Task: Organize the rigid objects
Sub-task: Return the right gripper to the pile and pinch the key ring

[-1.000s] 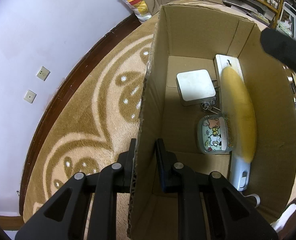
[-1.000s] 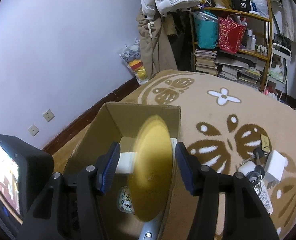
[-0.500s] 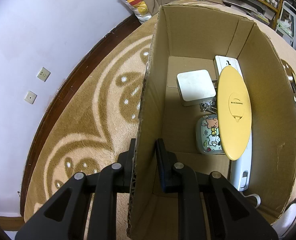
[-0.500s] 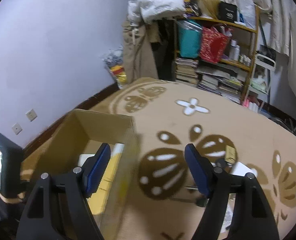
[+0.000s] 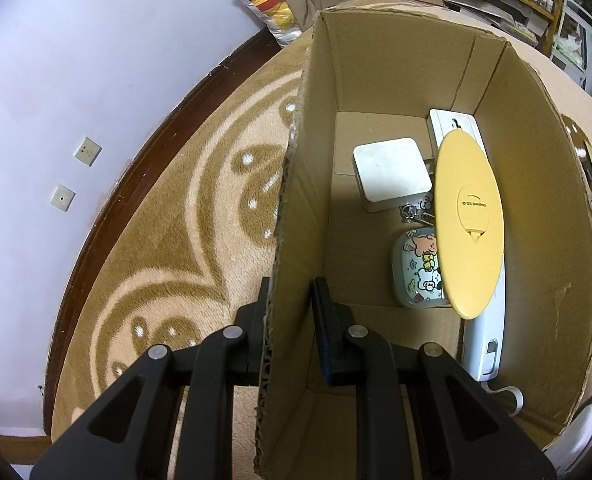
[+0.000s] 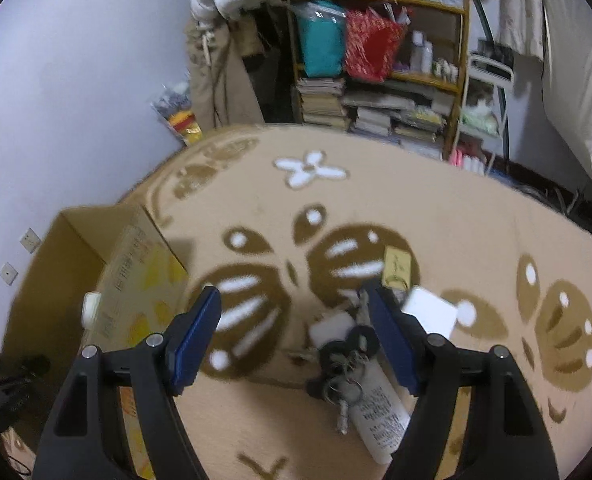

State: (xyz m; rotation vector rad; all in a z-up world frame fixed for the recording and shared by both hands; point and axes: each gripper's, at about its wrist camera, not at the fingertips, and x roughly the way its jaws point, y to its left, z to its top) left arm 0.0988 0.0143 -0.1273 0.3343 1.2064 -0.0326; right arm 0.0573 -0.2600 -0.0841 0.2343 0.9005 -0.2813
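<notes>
The left gripper (image 5: 292,300) pinched the near left wall of the cardboard box (image 5: 395,68), one finger outside and one inside the wall. The right gripper (image 6: 292,340) hung spread and empty above the carpet (image 6: 435,216), to the right of the box. Inside the box, the yellow oval disc (image 5: 467,220) was a smooth, flat, pale-yellow piece with a round raised centre and small printed lettering; it lay along the box's right wall, on top of a long white device (image 5: 487,344), and its long axis ran from the near end of the box toward the far end. It hid most of that device, leaving only both ends showing, and it covered the right edge of a cartoon-printed case (image 5: 415,272) on the box floor. A white square box (image 5: 391,172) sat toward the far end of the floor, and a small metal ring or keys (image 5: 413,214) between it and the case was too small to make out. On the carpet by the right gripper lay a bunch of keys (image 6: 343,364) over a white bottle (image 6: 379,420), a white block (image 6: 431,312) partly behind the right finger, and a small tan tag (image 6: 395,268); that view was blurred.
</notes>
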